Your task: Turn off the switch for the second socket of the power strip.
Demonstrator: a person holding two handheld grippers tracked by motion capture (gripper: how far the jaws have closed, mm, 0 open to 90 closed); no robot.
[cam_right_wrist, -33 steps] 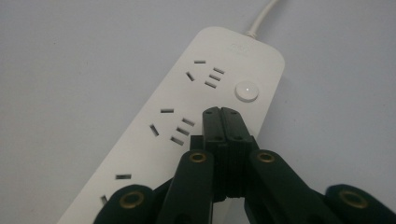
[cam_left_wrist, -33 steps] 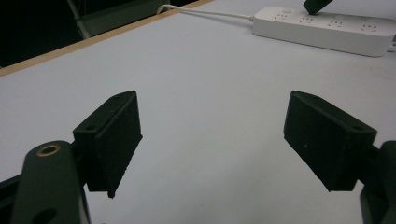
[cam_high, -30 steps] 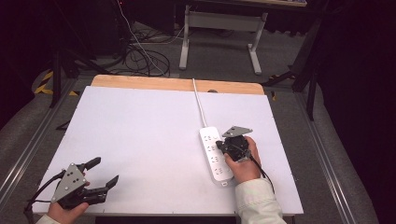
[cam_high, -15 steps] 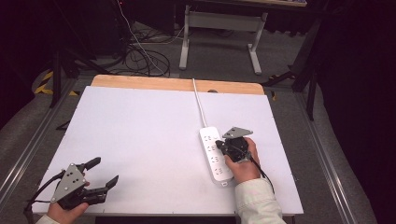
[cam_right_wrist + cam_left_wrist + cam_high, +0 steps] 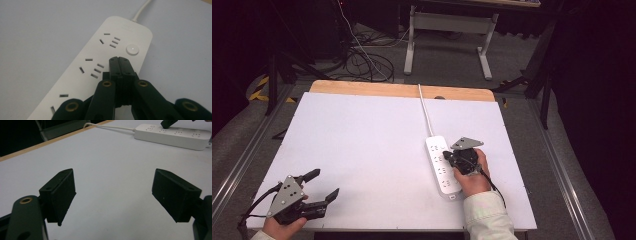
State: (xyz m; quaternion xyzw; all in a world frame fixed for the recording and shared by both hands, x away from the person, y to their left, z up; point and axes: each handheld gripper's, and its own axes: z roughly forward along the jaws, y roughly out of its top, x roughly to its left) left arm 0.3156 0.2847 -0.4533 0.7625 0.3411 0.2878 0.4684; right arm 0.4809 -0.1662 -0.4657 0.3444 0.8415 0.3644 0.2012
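1. The white plastic power strip (image 5: 100, 67) with rows of sockets runs off the bottom left edge of the right gripper view, so its far end is cut off there; the closed black jaws of the right gripper (image 5: 120, 65) cover part of its top face.
2. In the left gripper view the same strip is clipped by the right edge.
3. Its white cable (image 5: 425, 107) passes over the table's back edge in the high view; where it leads cannot be told.
4. The left hand (image 5: 279, 227) is cut by the bottom edge of the high view.
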